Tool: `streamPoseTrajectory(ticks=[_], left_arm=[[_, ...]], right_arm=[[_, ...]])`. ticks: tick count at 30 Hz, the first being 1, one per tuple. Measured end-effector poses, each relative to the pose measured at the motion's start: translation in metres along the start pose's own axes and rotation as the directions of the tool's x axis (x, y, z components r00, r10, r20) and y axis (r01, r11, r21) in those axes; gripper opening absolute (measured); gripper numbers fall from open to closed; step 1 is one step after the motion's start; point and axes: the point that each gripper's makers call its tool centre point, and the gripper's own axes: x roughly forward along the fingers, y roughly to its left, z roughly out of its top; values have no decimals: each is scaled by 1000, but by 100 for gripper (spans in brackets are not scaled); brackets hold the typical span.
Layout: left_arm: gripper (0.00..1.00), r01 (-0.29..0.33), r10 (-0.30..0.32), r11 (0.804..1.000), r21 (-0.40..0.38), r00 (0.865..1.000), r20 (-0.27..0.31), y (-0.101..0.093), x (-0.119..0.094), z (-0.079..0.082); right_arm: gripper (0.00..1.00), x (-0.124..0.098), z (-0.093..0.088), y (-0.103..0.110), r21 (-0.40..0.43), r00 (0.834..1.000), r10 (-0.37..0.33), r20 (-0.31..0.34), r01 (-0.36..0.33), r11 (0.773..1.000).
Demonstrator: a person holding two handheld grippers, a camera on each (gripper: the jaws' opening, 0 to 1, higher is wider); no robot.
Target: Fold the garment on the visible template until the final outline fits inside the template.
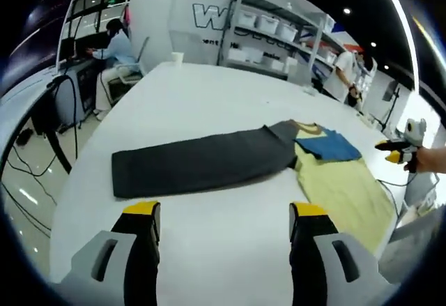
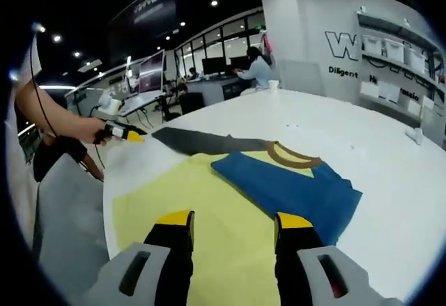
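A yellow sheet [image 1: 345, 191] lies flat near the table's edge. On it rests a blue folded cloth [image 1: 327, 144] with a brown collar [image 2: 293, 155]. A long dark grey cloth [image 1: 202, 161] stretches away from the collar across the white table [image 1: 209, 97]. My left gripper [image 1: 224, 212] is open over bare table, short of the grey cloth, with nothing between its jaws. My right gripper [image 2: 233, 219] is open above the yellow sheet [image 2: 188, 215], just short of the blue cloth [image 2: 289, 189]. A hand holds each gripper, the right gripper [image 1: 394, 154] beside the sheet, the left gripper [image 2: 131, 135] by the grey cloth [image 2: 202, 141].
The table edge [image 2: 108, 201] runs close to the yellow sheet, with floor below. A white cup [image 1: 178, 57] stands at the far edge. Shelving with bins [image 1: 275, 31] and desks with seated people [image 1: 115, 44] lie beyond the table.
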Motion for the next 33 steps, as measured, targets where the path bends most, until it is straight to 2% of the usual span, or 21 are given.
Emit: streamPoseTrajectory(ticks=[5,9,14,24,33], left_arm=[[74,-51,51,997,-55,999,7,22,1,5],[66,-84,85,992,-98,996,5,39,2,7],[61,-121,124,979,-161,992,6,55,3,8],[51,-175,180,953,-246,984,-2,60,1,4],[47,-177,183,937,-300,983,-9,60,4,2]], right_arm=[[43,-8,-3,-1,-12,1000,-2,-2,2,1000],[44,-14,-6,-2,-32,1000,-9,-9,9,999],[44,-21,-5,-2,-40,1000,-15,-7,15,999],[43,-32,-3,-1,-49,1000,-30,1,30,998],[42,-40,-3,-1,-41,999,-53,4,53,998]])
